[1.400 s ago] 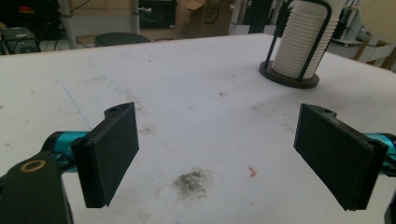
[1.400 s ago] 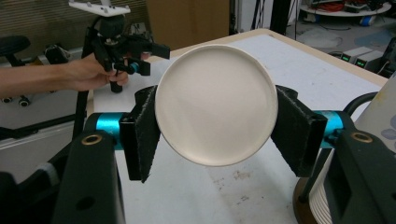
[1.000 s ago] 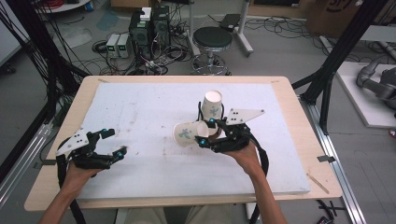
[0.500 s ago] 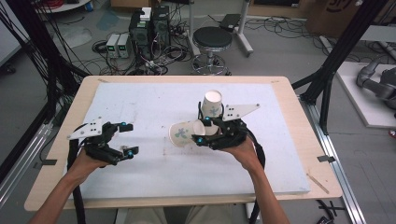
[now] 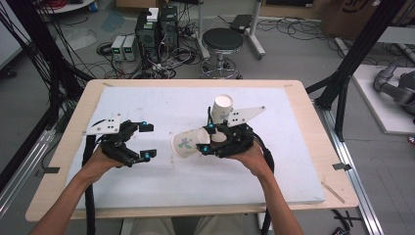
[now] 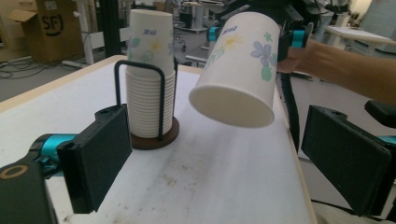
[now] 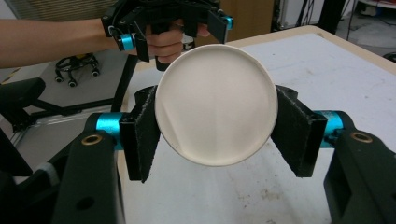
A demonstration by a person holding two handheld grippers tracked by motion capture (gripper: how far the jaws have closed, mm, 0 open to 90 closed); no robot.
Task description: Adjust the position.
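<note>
We are holding a paper cup sideways in the right gripper, above the middle of the white mat that covers the bench. Its jaws are pressing on the cup's wall from both sides near the closed base, and the open mouth is pointing toward the left gripper. The cup is carrying a printed pattern of blue, yellow and green flowers, with small blue characters near the base that are too blurred for us to read.

In the right gripper view, the cup's round white base is facing the camera, sitting squarely between the two black pads.

The left gripper is hovering over the left half of the mat, its jaws standing wide apart and holding nothing. In the left gripper view, the cup is hanging ahead of and above these jaws, apart from them, tilting mouth-down toward the camera.

Behind the held cup, nearer the far edge of the mat, a stack of matching cups is standing upside down in a black wire holder on a round dark base.

A cardboard box on the floor beyond the bench is showing the letters "SF".
</note>
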